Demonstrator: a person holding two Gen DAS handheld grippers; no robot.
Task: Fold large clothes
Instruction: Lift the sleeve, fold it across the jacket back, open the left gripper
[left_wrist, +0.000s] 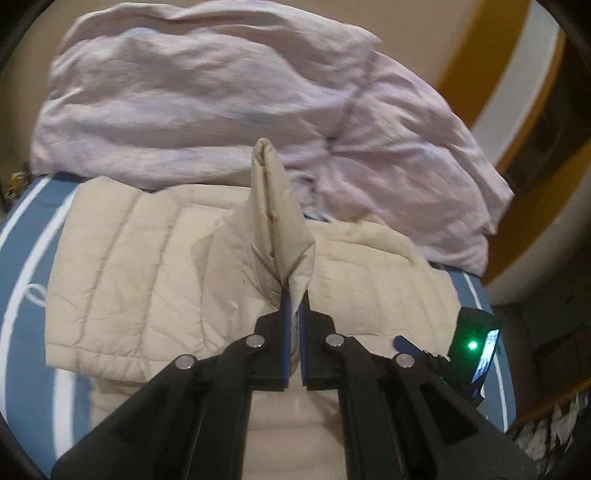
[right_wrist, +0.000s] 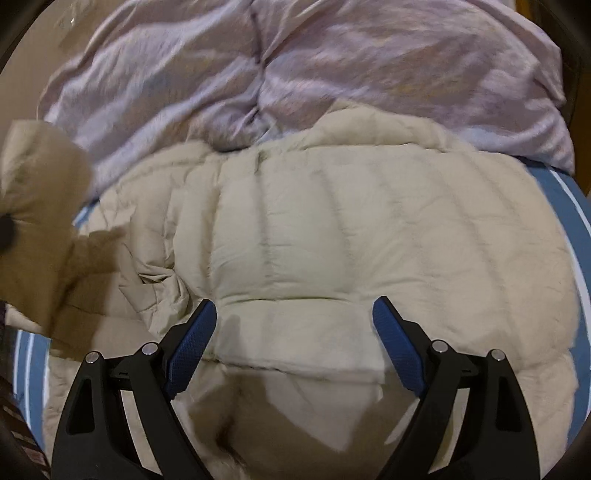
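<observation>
Left wrist view: the left gripper (left_wrist: 294, 306) is clenched on a raised fold of the beige quilted puffer jacket (left_wrist: 129, 258), spread across the blue white-striped bed (left_wrist: 26, 258) beside a crumpled lilac sheet (left_wrist: 184, 92); the right gripper (right_wrist: 294, 314) hangs released above the jacket.

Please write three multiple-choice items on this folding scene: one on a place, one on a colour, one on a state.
1. Where does the lilac cloth lie?
A. beyond the beige quilted jacket
B. under the jacket
C. on the floor

2. What colour are the gripper pads?
A. red
B. blue
C. green

3. How is the left gripper?
A. open, empty
B. shut, empty
C. shut on a jacket fold

Key: A, it lies past the jacket's far edge; B, blue pads line the fingers; C, beige fabric stands pinched between the pads.
</observation>
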